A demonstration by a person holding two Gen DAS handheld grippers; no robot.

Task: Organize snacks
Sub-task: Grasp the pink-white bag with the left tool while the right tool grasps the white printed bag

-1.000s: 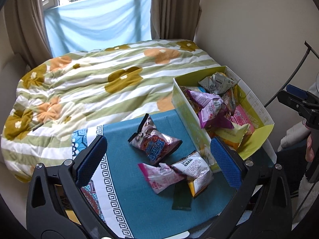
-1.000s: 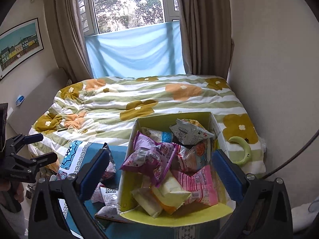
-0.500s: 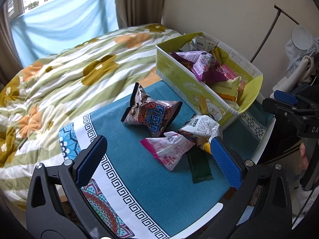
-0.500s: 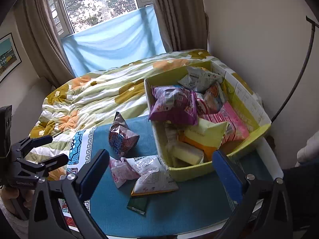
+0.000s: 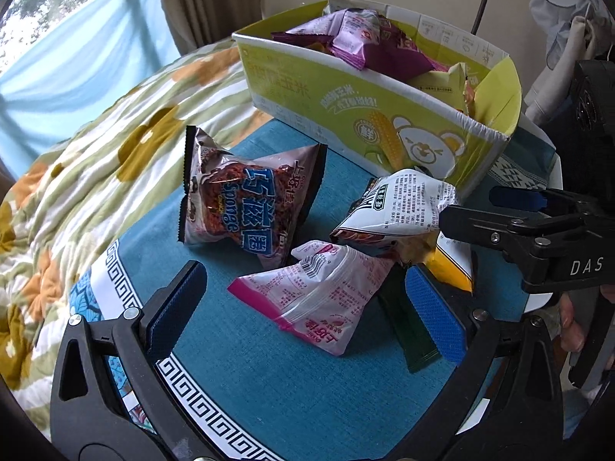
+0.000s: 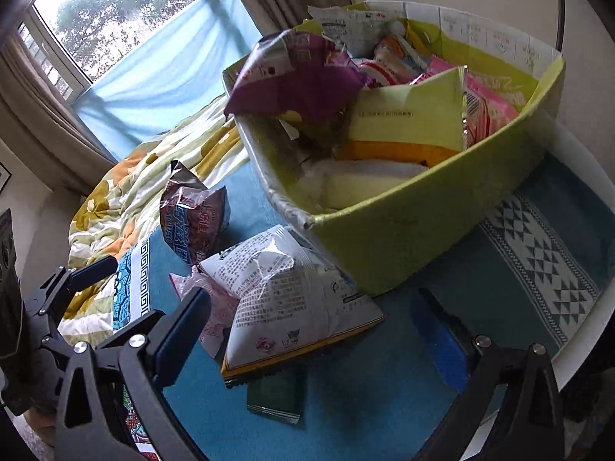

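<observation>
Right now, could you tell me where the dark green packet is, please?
In the left wrist view the dark green packet lies flat on the teal cloth, partly under the pink bag and the white bag, in front of the yellow box.

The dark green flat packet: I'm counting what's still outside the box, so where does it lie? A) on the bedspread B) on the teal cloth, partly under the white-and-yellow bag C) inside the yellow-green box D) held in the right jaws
B: the dark green packet lies flat on the teal cloth, its far end tucked under the white-and-yellow bag, outside the box; both grippers are open and hold nothing.
</observation>
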